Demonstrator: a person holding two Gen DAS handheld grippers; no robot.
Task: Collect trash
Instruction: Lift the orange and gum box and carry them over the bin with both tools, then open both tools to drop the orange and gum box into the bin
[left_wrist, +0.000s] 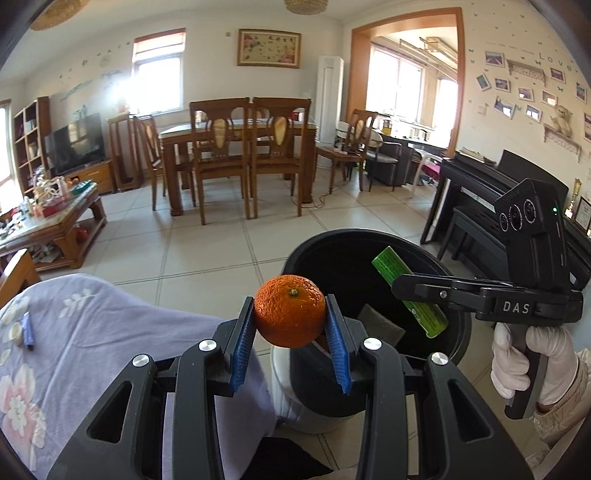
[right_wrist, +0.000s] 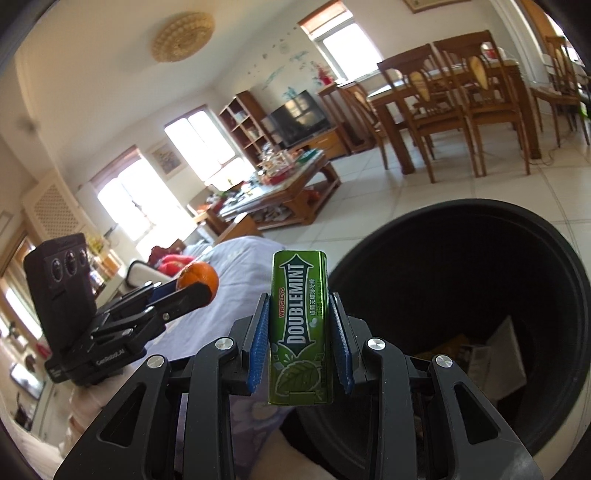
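The left gripper (left_wrist: 290, 325) has its jaws clamped on an orange (left_wrist: 290, 311), held at the near rim of a black trash bin (left_wrist: 458, 332). The right gripper (right_wrist: 301, 332) has its jaws clamped on a green Doublemint gum pack (right_wrist: 300, 332), held over the bin's open mouth, where paper scraps (right_wrist: 495, 360) lie. Beside the bin lies a lilac floral cover (left_wrist: 92, 332). Beyond, pale floor tiles (left_wrist: 221, 243) lead to a cluttered coffee-table surface (left_wrist: 51, 221), a dining table (left_wrist: 236, 129) with wooden chairs (left_wrist: 219, 155), a TV (left_wrist: 74, 142) and a black piano (left_wrist: 476, 184).
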